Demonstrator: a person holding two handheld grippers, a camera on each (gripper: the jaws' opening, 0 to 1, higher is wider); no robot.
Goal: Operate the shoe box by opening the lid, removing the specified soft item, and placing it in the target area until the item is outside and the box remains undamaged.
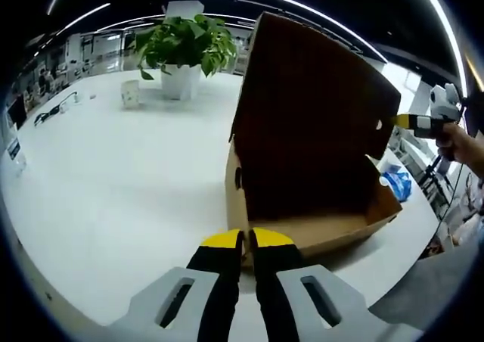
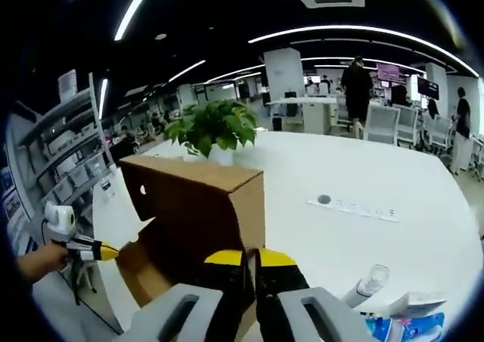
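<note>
Left gripper (image 1: 247,240) w/ jaws together, tips right at the near wall of the cardboard shoe box (image 1: 318,168). Lid (image 1: 310,92) upright, right gripper (image 1: 404,121) at its edge. Potted plant (image 1: 184,51) behind on white table (image 1: 113,183).

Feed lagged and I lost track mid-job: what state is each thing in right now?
Shoe box: open, upright on the white table.
Lid: raised, standing near vertical.
Left tongs: shut, at the box's near edge.
Right tongs: shut, against the box.
Potted plant: upright.
Plastic bottle: lying on its side.
</note>
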